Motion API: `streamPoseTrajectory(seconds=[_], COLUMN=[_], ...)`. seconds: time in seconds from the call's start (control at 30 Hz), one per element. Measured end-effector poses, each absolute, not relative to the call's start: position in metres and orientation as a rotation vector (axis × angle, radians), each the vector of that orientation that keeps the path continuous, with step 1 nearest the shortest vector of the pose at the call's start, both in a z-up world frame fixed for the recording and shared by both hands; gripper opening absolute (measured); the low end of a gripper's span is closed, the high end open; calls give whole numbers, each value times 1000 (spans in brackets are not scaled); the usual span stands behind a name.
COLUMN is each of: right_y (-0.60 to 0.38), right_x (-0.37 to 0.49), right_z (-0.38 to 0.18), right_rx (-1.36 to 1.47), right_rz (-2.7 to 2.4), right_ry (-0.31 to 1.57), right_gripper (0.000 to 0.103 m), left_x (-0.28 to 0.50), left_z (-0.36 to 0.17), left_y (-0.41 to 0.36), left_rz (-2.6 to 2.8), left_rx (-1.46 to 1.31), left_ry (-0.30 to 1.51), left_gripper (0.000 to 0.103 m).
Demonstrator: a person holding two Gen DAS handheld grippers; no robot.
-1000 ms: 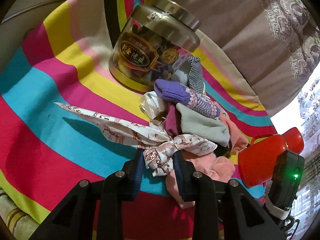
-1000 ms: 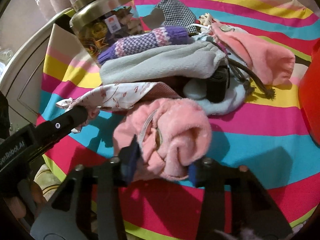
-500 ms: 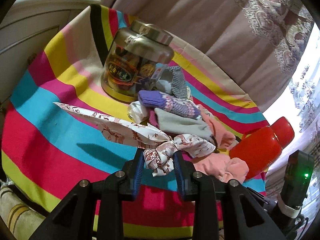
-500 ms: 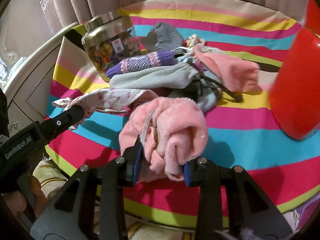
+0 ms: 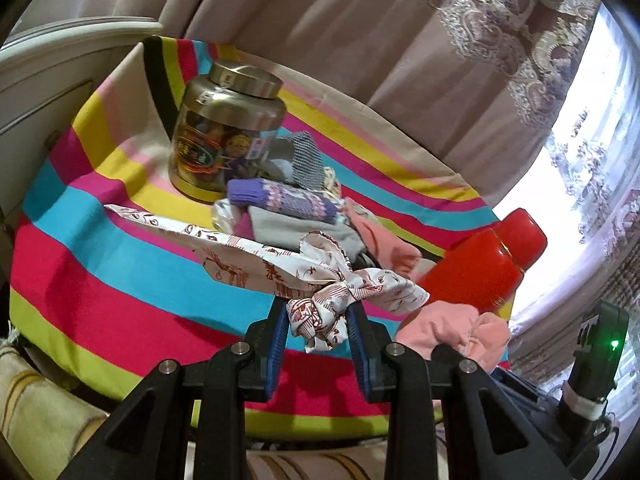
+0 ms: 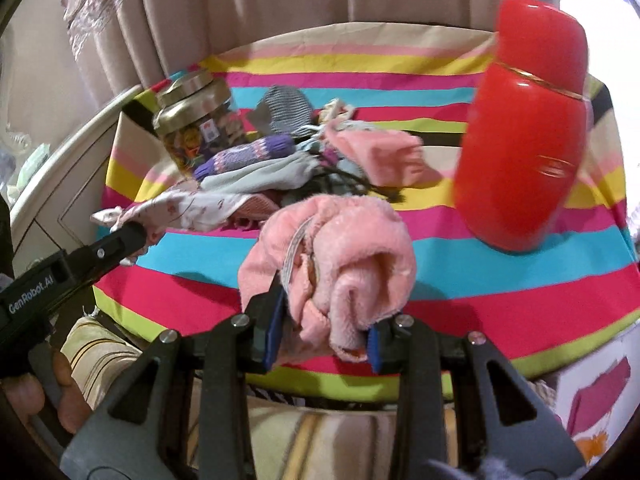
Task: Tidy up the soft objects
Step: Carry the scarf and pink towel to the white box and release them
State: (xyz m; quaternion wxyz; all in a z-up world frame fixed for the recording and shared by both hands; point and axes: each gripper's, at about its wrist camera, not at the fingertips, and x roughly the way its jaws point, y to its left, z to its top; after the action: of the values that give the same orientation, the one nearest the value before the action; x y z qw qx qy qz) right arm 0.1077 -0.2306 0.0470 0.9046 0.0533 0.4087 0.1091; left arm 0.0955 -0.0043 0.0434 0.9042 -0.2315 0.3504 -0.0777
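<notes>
We have the left tool (image 5: 316, 320) clamped on a knotted white scarf with red print (image 5: 320, 304), pads pressing the knot from both sides. One long tail of the scarf (image 5: 168, 226) stretches out to the left above the striped cloth (image 5: 100, 280) that covers the desk; a shorter tail sticks out to the right. In the right wrist view the left tool (image 6: 132, 236) shows from the side with the scarf bunched at its tip.

We have the right tool (image 6: 324, 328) gripping a fluffy pink towel (image 6: 340, 264), rolled up and squeezed between the blue pads, held above the cloth. The same pink bundle (image 5: 452, 328) shows low right in the left wrist view.

The rest of the soft pile lies mid-desk: a purple knit sock (image 5: 280, 200), a grey sock (image 5: 296, 228), a pink sock (image 6: 380, 152), a checked grey piece (image 5: 308, 156) behind them. A jar with a metal lid (image 5: 224, 128) stands touching the pile's far left side. A red flask (image 6: 524, 128) stands to the right of the pile. Curtains (image 5: 360, 40) hang behind the desk. A hand (image 6: 44, 396) shows at lower left in the right wrist view, on the left tool's handle.
</notes>
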Motion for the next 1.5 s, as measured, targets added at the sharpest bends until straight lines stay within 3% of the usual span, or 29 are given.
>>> streamPoseTrajectory(seconds=[1.1, 1.33, 1.5], right_y=[-473, -500, -516], right_x=[-19, -30, -33], right_z=[44, 44, 39], right_rx=[191, 180, 208], right_rz=[-283, -375, -414], right_ry=[861, 864, 874], right_gripper=[38, 44, 62], left_x=[53, 45, 40], left_z=[65, 63, 59], left_y=[-210, -263, -291], left_rz=[-602, -754, -840], left_rx=[-232, -144, -90], left_ry=[825, 875, 921], left_gripper=[30, 30, 32])
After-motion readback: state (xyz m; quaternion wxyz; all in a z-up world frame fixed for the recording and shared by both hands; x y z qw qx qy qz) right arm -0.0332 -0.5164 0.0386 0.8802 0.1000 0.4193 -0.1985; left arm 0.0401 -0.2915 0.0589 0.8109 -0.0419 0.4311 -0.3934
